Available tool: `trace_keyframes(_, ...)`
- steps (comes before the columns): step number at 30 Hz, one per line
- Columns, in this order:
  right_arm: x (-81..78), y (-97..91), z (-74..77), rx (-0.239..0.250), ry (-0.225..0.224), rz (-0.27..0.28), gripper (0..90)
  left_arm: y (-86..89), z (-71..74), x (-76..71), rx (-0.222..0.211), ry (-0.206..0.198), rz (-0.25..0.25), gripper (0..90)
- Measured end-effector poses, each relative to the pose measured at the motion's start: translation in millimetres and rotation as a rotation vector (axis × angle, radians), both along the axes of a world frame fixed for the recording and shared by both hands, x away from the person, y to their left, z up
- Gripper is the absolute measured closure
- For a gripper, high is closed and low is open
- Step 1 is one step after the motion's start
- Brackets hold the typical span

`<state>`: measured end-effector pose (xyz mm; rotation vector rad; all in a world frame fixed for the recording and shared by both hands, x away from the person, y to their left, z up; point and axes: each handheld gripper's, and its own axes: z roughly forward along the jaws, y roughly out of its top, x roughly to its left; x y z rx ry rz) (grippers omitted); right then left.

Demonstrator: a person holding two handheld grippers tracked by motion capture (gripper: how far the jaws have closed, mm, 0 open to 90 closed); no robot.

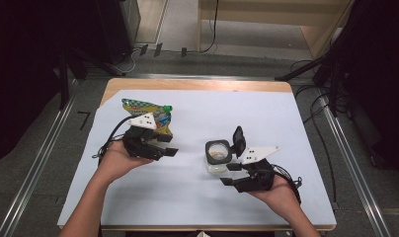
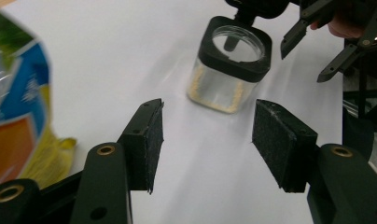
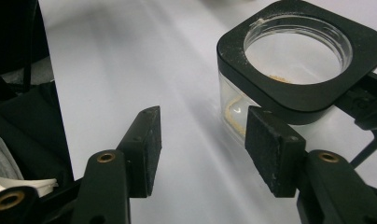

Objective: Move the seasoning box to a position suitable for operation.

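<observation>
A clear square jar [image 1: 218, 157] with a black collar is standing on the white sheet [image 1: 286, 123], near the middle of the table, and its hinged lid [image 1: 238, 139] is flipped up and open. A thin layer of pale grains is seen at its bottom. The snack bag [image 1: 150, 116] is lying to the left, just behind the left gripper [image 1: 169, 144].

The jaws of the left gripper are held apart with nothing between them. The right gripper [image 1: 231, 174] is also open and empty, just beside the jar.

The work in hand is judged to be filling the jar from the bag. To do it well, the jar should be held firmly by its clear walls, below the collar, so that the mouth is kept free. The bag should be gripped near its top edge, not in the middle, so that no content is crushed.
</observation>
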<state>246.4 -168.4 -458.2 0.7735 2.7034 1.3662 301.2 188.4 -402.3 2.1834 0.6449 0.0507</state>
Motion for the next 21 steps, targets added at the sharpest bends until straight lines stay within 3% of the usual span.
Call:
trace_keyframes(6,1.3,0.9,-1.7,-0.004,-0.007,0.004,47.3,22.4,3.3,2.2,-0.020,0.001,0.057,44.8)
trace_keyframes(17,3.6,0.3,-4.3,-0.016,0.006,-0.007,47.3,46.5,3.0,7.3,0.003,-0.017,0.126,44.3)
trace_keyframes(21,4.1,-1.3,-5.4,-0.017,0.008,-0.010,47.2,55.4,2.0,12.1,-0.005,-0.004,0.145,44.1)
